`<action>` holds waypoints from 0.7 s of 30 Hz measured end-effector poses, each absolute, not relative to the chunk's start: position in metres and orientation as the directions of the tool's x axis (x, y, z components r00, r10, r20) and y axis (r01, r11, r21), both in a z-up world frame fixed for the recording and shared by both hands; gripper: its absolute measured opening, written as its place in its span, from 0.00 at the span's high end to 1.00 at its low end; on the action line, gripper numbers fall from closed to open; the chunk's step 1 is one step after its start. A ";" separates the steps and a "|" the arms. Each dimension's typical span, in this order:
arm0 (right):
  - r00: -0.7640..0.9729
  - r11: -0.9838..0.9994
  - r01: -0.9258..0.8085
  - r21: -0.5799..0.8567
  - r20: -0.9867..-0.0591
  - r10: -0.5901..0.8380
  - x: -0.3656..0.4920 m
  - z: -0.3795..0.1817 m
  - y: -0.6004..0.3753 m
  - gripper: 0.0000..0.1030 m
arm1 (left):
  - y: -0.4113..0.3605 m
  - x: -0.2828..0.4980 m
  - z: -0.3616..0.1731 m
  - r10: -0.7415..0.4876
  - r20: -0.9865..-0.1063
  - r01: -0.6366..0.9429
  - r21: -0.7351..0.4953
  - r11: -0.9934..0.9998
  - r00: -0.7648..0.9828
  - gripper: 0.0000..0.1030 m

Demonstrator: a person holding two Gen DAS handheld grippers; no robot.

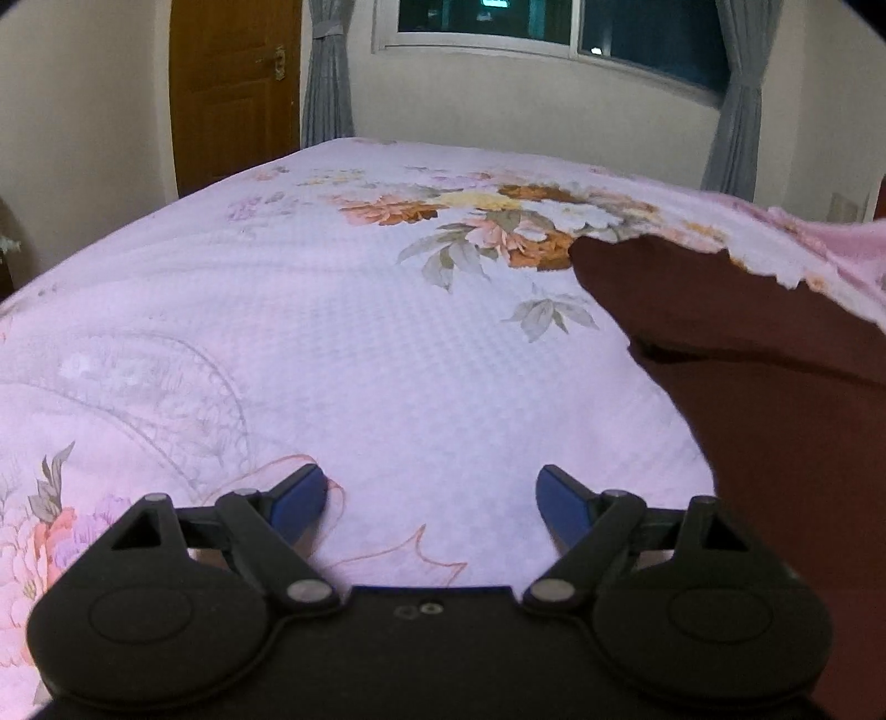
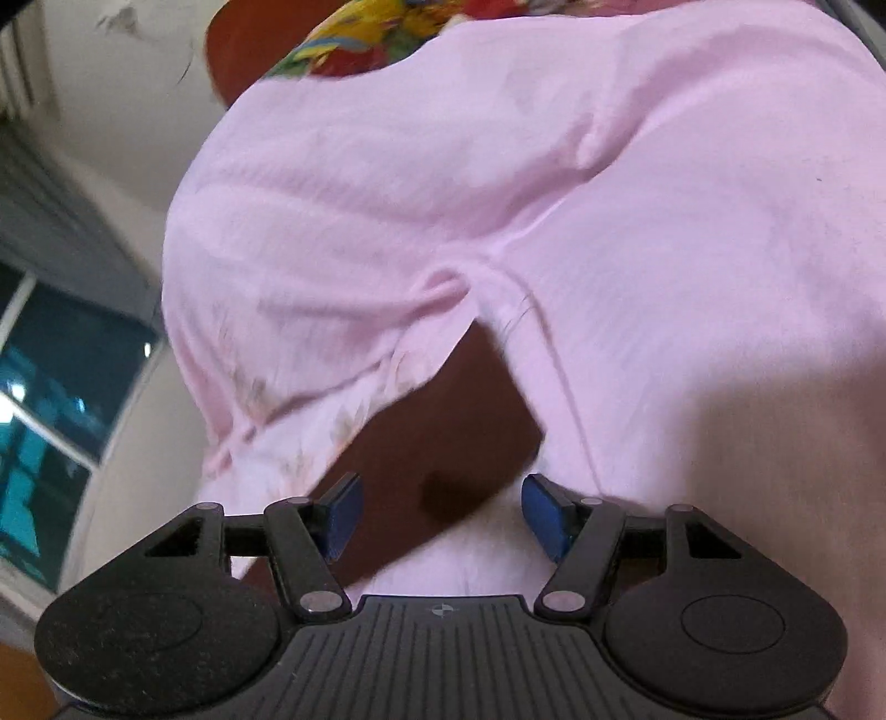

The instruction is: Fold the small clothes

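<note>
So the thing we're folding looks like the dark maroon garment (image 1: 747,354), lying on the floral bedspread (image 1: 343,343) over at the right of the left wrist view, with a flipped-over edge of the bedspread draped across its far side. In the right wrist view we only get a maroon patch (image 2: 443,443) poking out under pink fabric (image 2: 498,194), and honestly we can't tell whether that pink stuff is the bedspread's underside or another piece of clothing.

Our guess is it's light and floppy, no stiffness at all, so it'll sag and bunch if we pinch the middle. Best bet is grabbing it at a corner or hem, one per side, and keeping it taut.

Left gripper (image 1: 432,501) sits low over the bedspread, pointing across the bed toward the window (image 1: 554,27), jaws wide apart, holding nothing, garment just off to its right. Right gripper (image 2: 440,512) is tilted up and shoved close to the cloth, jaws also spread, nothing pinched between them.
</note>
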State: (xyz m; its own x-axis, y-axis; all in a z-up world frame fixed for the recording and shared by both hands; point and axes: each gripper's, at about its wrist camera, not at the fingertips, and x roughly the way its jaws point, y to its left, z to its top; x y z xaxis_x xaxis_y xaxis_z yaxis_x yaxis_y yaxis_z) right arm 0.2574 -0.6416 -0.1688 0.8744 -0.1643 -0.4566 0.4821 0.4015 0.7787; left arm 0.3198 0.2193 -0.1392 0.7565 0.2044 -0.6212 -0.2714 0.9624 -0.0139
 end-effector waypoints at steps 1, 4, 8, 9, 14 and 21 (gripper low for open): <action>0.868 0.381 0.495 0.780 -0.466 -0.173 0.262 -0.170 -0.644 0.50 | 0.219 0.320 -0.140 0.206 -0.622 -0.272 -0.012 0.962 0.756 0.18; 0.874 0.362 0.485 0.796 -0.455 -0.170 0.267 -0.172 -0.651 0.52 | 0.222 0.317 -0.141 0.196 -0.621 -0.272 -0.029 0.962 0.759 0.18; 0.856 0.396 0.512 0.762 -0.488 -0.170 0.298 -0.173 -0.653 0.65 | 0.223 0.317 -0.142 0.192 -0.624 -0.273 -0.035 0.961 0.757 0.17; 0.847 0.414 0.525 0.744 -0.505 -0.165 0.307 -0.171 -0.653 0.91 | 0.223 0.318 -0.141 0.192 -0.626 -0.273 -0.034 0.962 0.756 0.17; 0.846 0.529 0.504 0.683 -0.514 -0.142 0.362 -0.138 -0.630 0.93 | 0.230 0.315 -0.138 0.166 -0.623 -0.266 -0.071 0.961 0.764 0.17; 0.919 0.747 0.250 0.617 -0.394 0.018 0.449 -0.049 -0.514 0.93 | 0.251 0.307 -0.134 0.161 -0.629 -0.269 -0.080 0.960 0.761 0.17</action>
State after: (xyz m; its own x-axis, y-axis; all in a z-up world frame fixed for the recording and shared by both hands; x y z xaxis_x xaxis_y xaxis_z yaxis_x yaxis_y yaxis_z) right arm 0.4485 -0.5143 -0.0491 0.9191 0.0177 -0.3937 0.2497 0.7467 0.6165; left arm 0.3069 0.2507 -0.1341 0.7607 0.1608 -0.6289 -0.2687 0.9599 -0.0797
